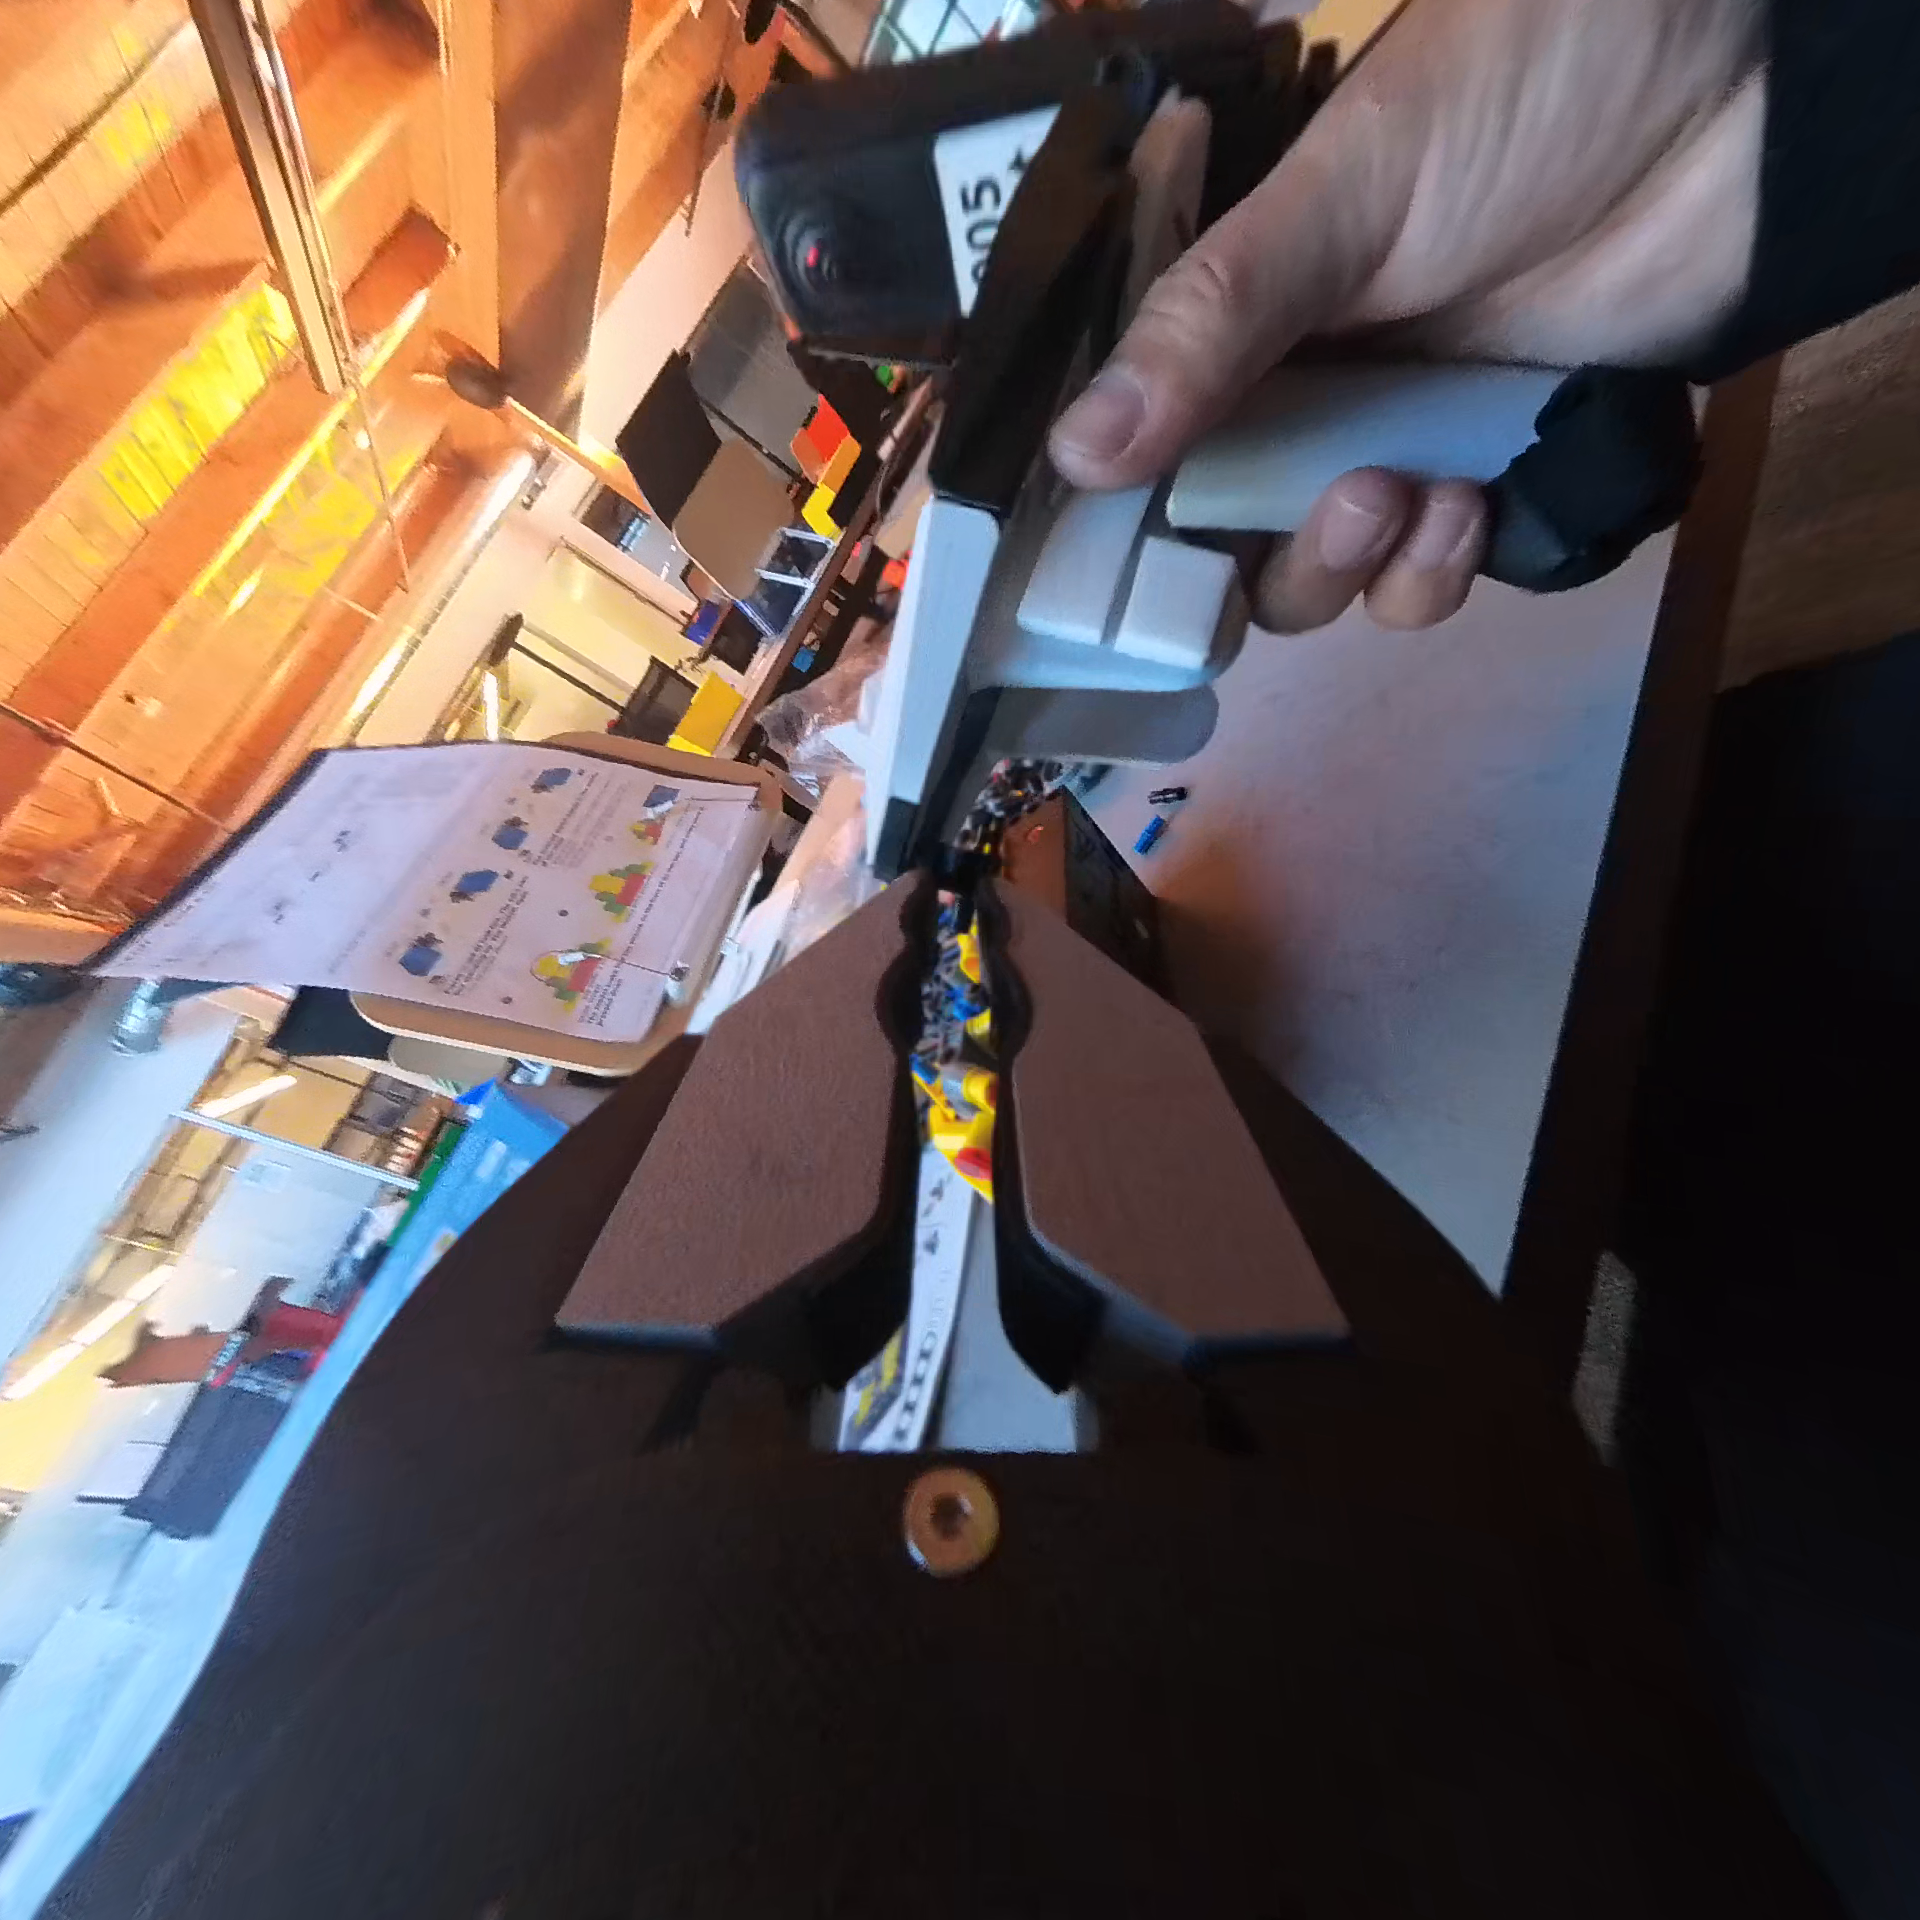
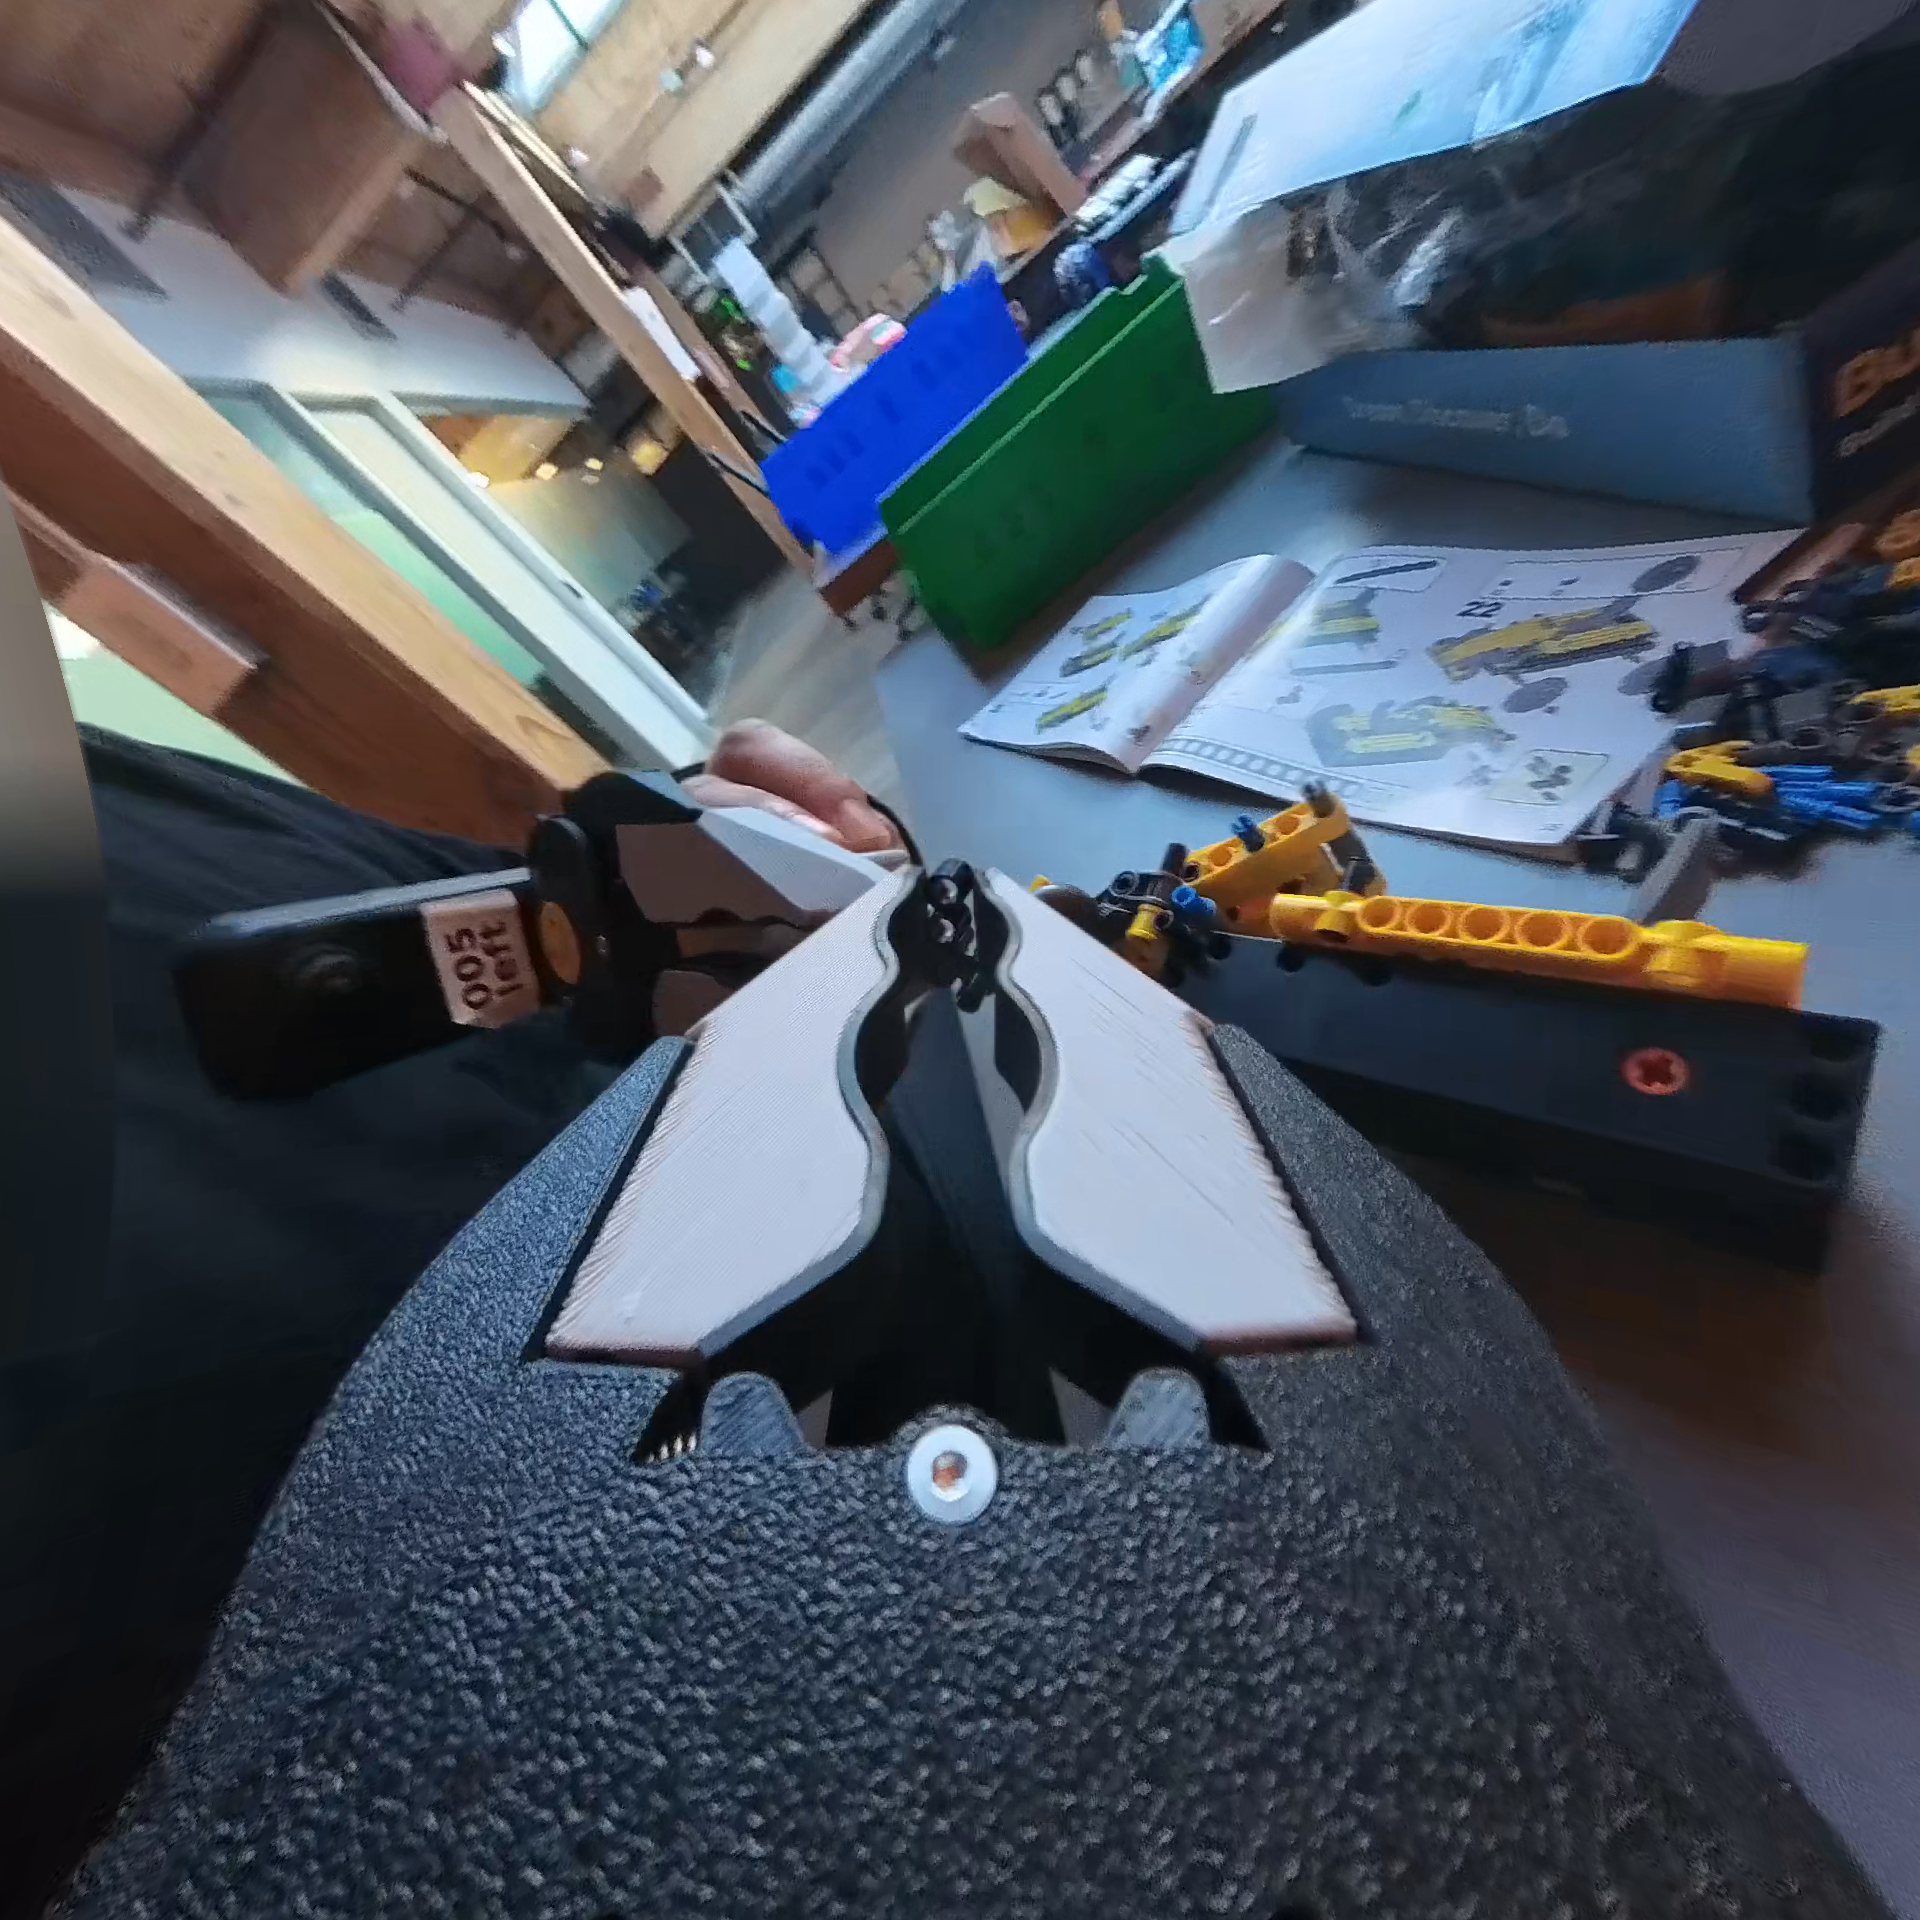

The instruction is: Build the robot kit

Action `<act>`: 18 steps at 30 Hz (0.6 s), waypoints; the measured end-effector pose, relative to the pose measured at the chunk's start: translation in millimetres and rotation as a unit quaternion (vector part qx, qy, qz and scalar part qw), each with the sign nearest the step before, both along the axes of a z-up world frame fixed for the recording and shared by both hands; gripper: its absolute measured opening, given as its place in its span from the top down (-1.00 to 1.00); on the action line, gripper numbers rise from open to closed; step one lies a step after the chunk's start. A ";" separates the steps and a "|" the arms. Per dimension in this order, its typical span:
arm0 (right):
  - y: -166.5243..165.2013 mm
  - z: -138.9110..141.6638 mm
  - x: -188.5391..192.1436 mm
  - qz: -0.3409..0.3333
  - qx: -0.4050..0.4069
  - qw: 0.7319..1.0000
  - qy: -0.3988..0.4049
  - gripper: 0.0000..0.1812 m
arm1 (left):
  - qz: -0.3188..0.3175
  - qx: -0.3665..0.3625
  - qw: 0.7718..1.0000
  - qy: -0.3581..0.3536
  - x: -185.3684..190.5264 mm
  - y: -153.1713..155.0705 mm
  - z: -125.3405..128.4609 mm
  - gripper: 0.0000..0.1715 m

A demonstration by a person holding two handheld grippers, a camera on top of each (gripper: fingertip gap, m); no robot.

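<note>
- While its pale ribbed fingers close nearly tip to tip, the right gripper [image 2: 954, 914] pinches a small black plastic connector piece with round holes [image 2: 948, 925], long axis running roughly along the fingers.
- Just right of that piece lies a yellow perforated plastic beam assembly [image 2: 1455, 920] on a long black block [image 2: 1621, 1081], lengthwise across the grey table [image 2: 1039, 810] (an open instruction booklet [image 2: 1382, 686] lies beyond).
- The left gripper [image 1: 951, 904] has its brown-lit fingers narrowly apart, nothing visibly between them.
</note>
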State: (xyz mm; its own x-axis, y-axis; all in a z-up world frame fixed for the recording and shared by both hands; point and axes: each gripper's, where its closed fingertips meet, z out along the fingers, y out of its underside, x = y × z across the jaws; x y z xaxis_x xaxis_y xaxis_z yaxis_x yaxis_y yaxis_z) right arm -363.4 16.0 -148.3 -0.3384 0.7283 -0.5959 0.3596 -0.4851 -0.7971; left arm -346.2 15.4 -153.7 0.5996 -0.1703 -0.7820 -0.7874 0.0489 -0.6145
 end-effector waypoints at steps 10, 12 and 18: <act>25.6 -26.1 -13.0 -0.031 0.149 0.976 -0.155 0.91 | 0.009 -0.114 0.963 -0.243 -24.4 -1.1 -2.6 0.67; 24.9 -32.1 -15.7 -0.008 0.168 0.966 -0.196 0.91 | 0.008 -0.122 0.956 -0.268 -33.1 -2.7 -0.7 0.64; 25.6 -39.4 -20.9 0.032 0.186 0.942 -0.278 0.91 | 0.013 -0.146 0.956 -0.255 -47.5 -0.9 -11.0 0.50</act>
